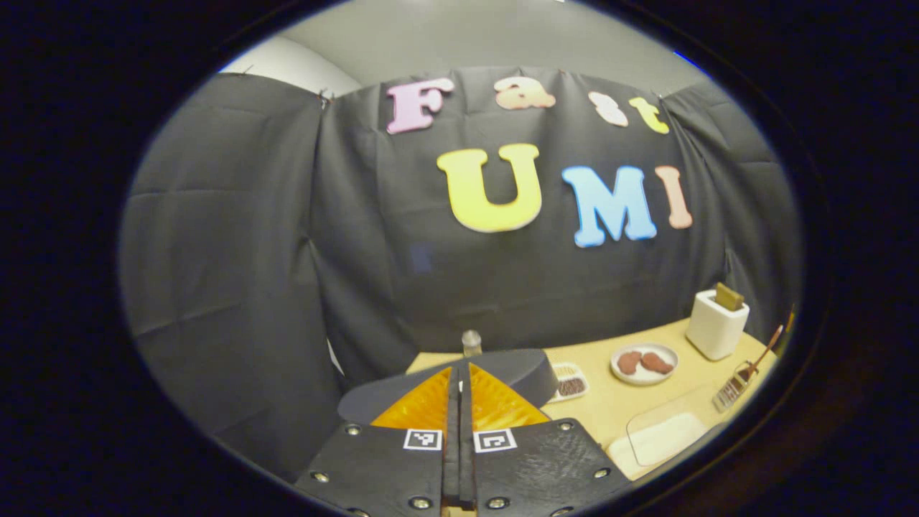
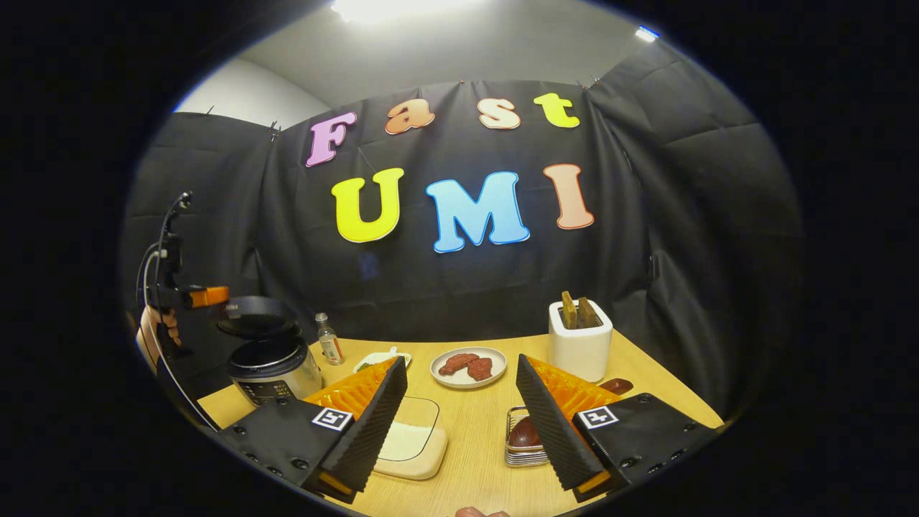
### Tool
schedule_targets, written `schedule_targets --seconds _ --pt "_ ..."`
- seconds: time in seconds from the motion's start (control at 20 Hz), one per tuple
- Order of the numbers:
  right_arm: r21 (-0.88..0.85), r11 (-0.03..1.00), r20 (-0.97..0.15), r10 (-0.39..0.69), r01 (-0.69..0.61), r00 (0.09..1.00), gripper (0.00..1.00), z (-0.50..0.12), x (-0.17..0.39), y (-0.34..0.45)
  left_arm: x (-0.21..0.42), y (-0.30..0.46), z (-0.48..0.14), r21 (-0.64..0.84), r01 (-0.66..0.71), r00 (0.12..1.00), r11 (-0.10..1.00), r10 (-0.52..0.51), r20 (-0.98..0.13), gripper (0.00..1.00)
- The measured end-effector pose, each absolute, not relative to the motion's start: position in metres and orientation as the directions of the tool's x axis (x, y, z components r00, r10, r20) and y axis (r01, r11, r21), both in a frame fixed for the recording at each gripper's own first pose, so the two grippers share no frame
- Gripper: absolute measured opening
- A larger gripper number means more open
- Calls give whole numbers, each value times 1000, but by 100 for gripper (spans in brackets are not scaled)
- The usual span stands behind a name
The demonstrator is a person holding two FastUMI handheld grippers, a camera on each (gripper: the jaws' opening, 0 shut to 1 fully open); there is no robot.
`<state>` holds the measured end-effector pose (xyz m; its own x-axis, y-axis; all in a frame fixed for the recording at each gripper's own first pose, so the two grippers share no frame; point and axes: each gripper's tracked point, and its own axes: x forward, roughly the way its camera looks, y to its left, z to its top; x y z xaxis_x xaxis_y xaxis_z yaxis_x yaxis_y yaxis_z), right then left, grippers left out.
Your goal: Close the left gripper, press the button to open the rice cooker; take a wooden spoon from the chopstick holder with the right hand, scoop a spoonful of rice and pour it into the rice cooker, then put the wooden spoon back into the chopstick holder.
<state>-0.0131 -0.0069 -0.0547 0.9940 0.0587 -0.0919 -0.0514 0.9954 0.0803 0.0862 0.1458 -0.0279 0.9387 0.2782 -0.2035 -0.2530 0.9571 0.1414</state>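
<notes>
Here, in the left gripper view, the left gripper (image 1: 459, 402) has its two fingers pressed together with nothing between them, the pose the task asks of it for pushing a button. It sits raised and aimed over the dark, rounded lid of the rice cooker (image 1: 502, 366) just beyond its tips, so the opening step looks done. Farther right on the pale wooden table (image 1: 617, 409) lie a round white plate with brown pieces (image 1: 644, 363), a white toaster-like box holding brown slices (image 1: 716, 324), a shallow container of white rice (image 1: 664, 438) and a wire chopstick holder (image 1: 731, 391), from which the handle of a wooden spoon (image 1: 767, 350) slants up, within reach of the other hand.

In the right gripper view, the right gripper (image 2: 459, 416) hangs low over the table, level and pointed forward, its fingers spread wide and empty. The chopstick holder (image 2: 524, 439), with the spoon's brown bowl (image 2: 525, 433) inside, stands just beside the right finger, so the grasp seems next. The rice container (image 2: 413, 438) lies between the fingers, nearer the left one. At far left the silver rice cooker (image 2: 273, 366) stands with its lid up, the left gripper (image 2: 208, 296) held beside that lid by a hand (image 2: 154, 334). A small clear bottle (image 2: 329, 339) stands near the cooker.
</notes>
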Motion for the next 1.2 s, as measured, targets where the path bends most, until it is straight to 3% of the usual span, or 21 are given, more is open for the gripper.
schedule_targets --seconds 0.15,0.3,0.5,0.6,0.85,1.2 --pt "73 996 -93 58 -51 994 98 -55 -14 -5 66 129 13 105 -251 958 962 263 -117 1" --pt "46 997 -105 62 -57 993 98 -60 -16 -1 42 102 34 164 -225 973 961 231 -18 3" --pt "0 999 -111 52 -53 992 98 -65 -23 -8 25 34 16 127 -84 995 988 89 -36 63" --pt "-14 999 -111 46 -48 993 98 -67 -26 -17 20 13 10 108 -60 997 992 65 -40 93" --pt "6 998 -122 -55 56 991 98 -67 -27 -70 9 -33 14 63 4 1000 998 -4 3 92" --pt "108 975 -137 -180 195 974 98 -74 -20 -142 8 -25 -3 29 -42 999 999 43 -14 93"
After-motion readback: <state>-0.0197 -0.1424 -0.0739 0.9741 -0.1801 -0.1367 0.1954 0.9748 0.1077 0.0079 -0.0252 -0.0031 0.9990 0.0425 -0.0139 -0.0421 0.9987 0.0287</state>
